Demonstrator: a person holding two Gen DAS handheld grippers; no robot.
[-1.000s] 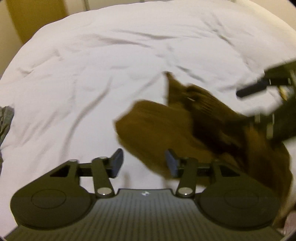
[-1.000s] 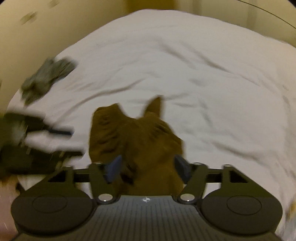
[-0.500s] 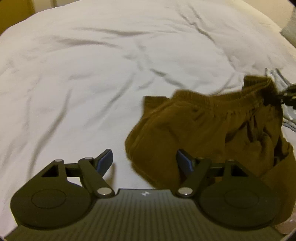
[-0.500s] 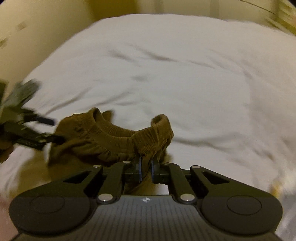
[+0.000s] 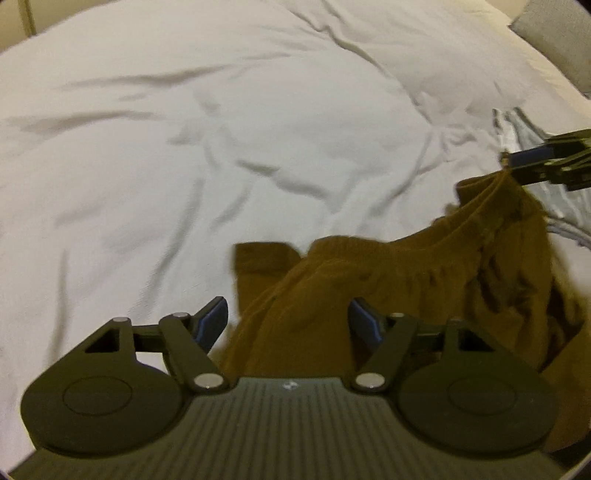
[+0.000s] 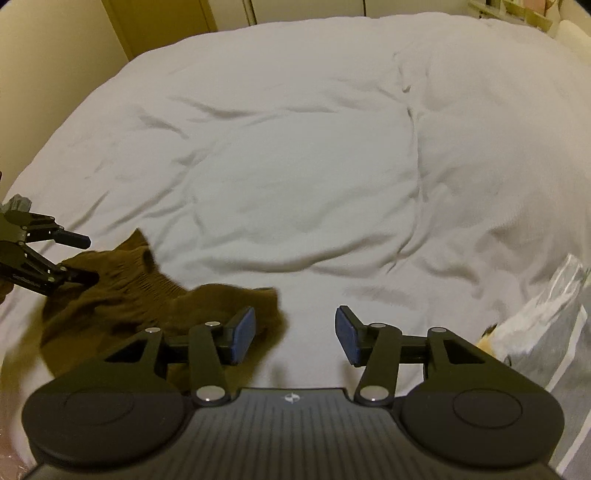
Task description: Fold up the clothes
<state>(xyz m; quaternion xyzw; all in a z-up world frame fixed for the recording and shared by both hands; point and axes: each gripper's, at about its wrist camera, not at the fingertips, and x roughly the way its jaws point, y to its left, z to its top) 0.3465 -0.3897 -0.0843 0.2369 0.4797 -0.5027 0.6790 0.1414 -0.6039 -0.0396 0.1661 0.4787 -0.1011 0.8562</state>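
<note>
Brown shorts (image 5: 388, 291) with an elastic waistband lie bunched on the white bed (image 5: 221, 147). My left gripper (image 5: 288, 319) is open, its jaws on either side of the near cloth edge. My right gripper (image 6: 295, 334) is open, with the shorts (image 6: 147, 299) beside its left finger and bare bedding between the jaws. In the left wrist view the right gripper (image 5: 535, 162) sits at the raised far waistband corner. In the right wrist view the left gripper (image 6: 85, 258) is open over the far end of the shorts.
A grey garment (image 5: 546, 192) lies behind the shorts at the right. A clear plastic bag (image 6: 546, 325) lies at the right edge of the bed. A grey pillow (image 5: 554, 37) is at the far right. Wardrobe doors (image 6: 166, 22) stand behind the bed.
My right gripper was shut on the waistband half a second ago and is now open. The shorts have shifted left in its view. My left gripper stayed open and moved closer over the cloth.
</note>
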